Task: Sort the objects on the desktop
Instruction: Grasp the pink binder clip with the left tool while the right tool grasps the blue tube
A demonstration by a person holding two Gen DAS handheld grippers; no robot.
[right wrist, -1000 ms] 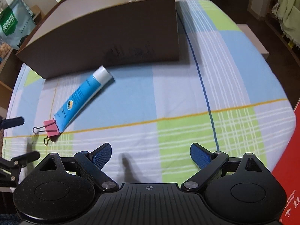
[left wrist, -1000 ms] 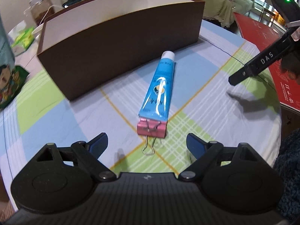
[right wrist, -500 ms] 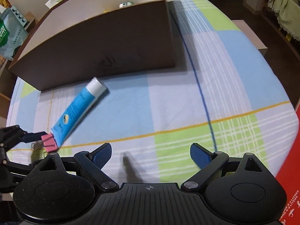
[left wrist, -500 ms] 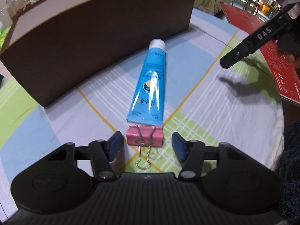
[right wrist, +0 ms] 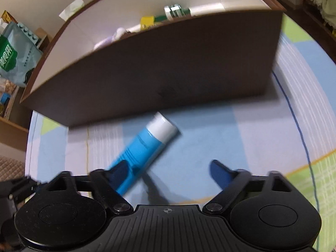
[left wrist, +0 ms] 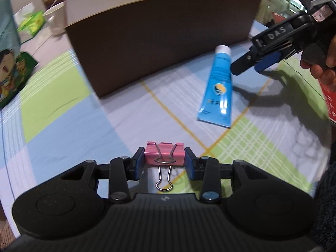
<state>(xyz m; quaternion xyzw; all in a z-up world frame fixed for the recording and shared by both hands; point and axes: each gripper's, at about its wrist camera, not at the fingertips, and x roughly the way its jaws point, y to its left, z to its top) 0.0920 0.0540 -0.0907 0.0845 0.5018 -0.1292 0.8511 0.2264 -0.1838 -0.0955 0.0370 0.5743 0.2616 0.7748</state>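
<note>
**A:** Your left gripper [left wrist: 164, 161] has the small pink metal binder clip [left wrist: 164, 156] pinched between its blue pads, one on each end of the clip, wire loops hanging toward the camera. It sits low over the checked blue, green and lilac tablecloth [left wrist: 69, 126]; whether it is clear of the cloth I cannot tell.

**B:** And the blue plastic tube with the white cap [right wrist: 145, 147]?

**A:** Lying flat on the cloth, nothing gripping it. Its long axis runs diagonally, cap toward the tall brown cardboard box with the pale inside [right wrist: 168, 63], flat crimped end toward you. Your right gripper [right wrist: 168, 174] is the nearer tool by far: spread wide, with the left pad [right wrist: 119, 172] over the tube's lower body and the other out over bare cloth. So the tube lies ahead and to the left of the gap, crossing it at an angle. I'd judge you need to shift left and square the pads across the tube before squeezing.

**B:** What does each camera add?

**A:** The right wrist looks over the box rim and shows several things already inside, a green-and-white one among them; the left wrist shows only the box's dark outer wall. The left wrist alone shows the crimped end and your hand [left wrist: 323, 67] on the right tool.
</note>
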